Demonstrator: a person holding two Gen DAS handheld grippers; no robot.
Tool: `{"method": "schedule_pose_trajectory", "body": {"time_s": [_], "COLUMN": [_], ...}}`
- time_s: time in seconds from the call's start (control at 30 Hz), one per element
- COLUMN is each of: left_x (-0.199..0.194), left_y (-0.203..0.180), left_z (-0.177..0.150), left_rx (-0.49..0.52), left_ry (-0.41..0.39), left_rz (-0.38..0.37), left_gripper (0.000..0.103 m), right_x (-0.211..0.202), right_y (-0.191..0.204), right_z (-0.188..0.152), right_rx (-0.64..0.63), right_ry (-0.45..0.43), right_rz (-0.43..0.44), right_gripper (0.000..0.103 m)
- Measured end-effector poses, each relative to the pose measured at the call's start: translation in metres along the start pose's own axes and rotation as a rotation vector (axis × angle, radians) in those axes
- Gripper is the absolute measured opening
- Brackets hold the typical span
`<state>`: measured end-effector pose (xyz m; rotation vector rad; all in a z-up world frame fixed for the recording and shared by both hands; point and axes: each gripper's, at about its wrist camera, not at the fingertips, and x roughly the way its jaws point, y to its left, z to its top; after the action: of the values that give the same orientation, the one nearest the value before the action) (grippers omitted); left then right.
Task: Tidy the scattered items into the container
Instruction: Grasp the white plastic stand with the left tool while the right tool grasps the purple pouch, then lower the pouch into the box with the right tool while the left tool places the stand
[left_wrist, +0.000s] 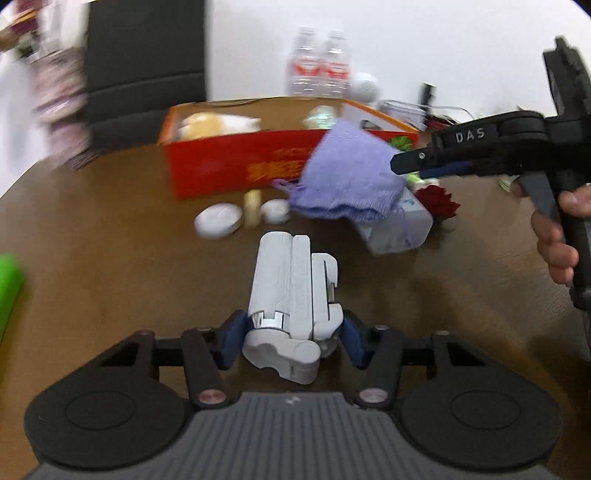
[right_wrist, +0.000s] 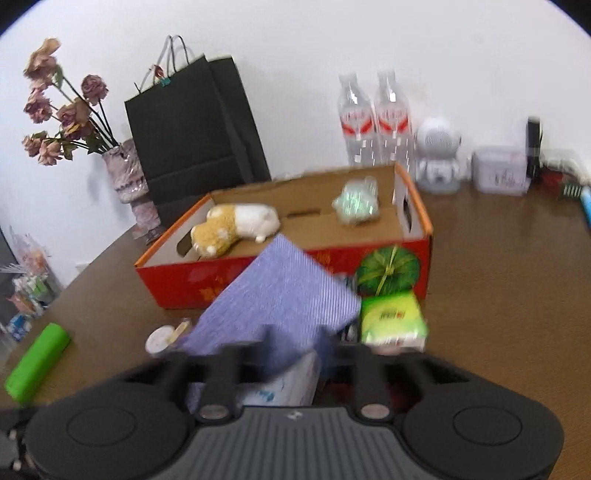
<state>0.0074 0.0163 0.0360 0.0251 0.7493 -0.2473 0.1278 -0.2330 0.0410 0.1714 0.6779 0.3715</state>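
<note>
A white folding stand (left_wrist: 291, 291) points away over the brown table, its near end pinched between the blue pads of my left gripper (left_wrist: 293, 330). My right gripper (left_wrist: 404, 162) comes in from the right, shut on a purple knitted cloth (left_wrist: 347, 177) that hangs off the table in front of the red cardboard box (left_wrist: 229, 162). In the right wrist view the cloth (right_wrist: 280, 295) fills the space between the blurred fingers of the right gripper (right_wrist: 291, 354). The box (right_wrist: 258, 280) holds a plush toy (right_wrist: 236, 227) and a pale green wrapped item (right_wrist: 356, 205).
In front of the box lie a white round case (left_wrist: 218, 219), a cream tube (left_wrist: 252, 208), a small white cap (left_wrist: 275, 210), a white tissue pack (left_wrist: 399, 229), a red flower (left_wrist: 437, 201) and a green packet (right_wrist: 393, 321). A green roll (right_wrist: 37, 360) lies left. Bottles (right_wrist: 373, 118), a black bag (right_wrist: 192, 125) and a vase (right_wrist: 125, 173) stand behind.
</note>
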Motion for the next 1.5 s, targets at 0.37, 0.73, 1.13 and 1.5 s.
{"method": "schedule_pose_trajectory", "body": {"time_s": [0.37,0.73,1.13,1.5], "left_x": [0.02,0.003,0.162,0.207], "left_y": [0.004,0.046,0.047,0.046], "left_z": [0.011,0.144,0.22,0.226], "left_rx": [0.011,-0.108,-0.041,0.039], "left_ry": [-0.001,-0.198,0.12,0.199], "left_rz": [-0.01,-0.002,0.162,0.191], "left_gripper": [0.055,0.055,0.054,0.07], "right_x": [0.032,-0.055,0.072,0.101], "right_y": [0.013,0.042,-0.036,-0.02], "right_z": [0.011,0.105,0.156,0.136], "right_rx": [-0.011,-0.212,0.041,-0.157], "right_ry": [-0.03,-0.239,-0.092,0.017], "right_rz": [-0.055,0.073,-0.09,-0.219], "right_gripper": [0.004,0.002,0.003,0.041]}}
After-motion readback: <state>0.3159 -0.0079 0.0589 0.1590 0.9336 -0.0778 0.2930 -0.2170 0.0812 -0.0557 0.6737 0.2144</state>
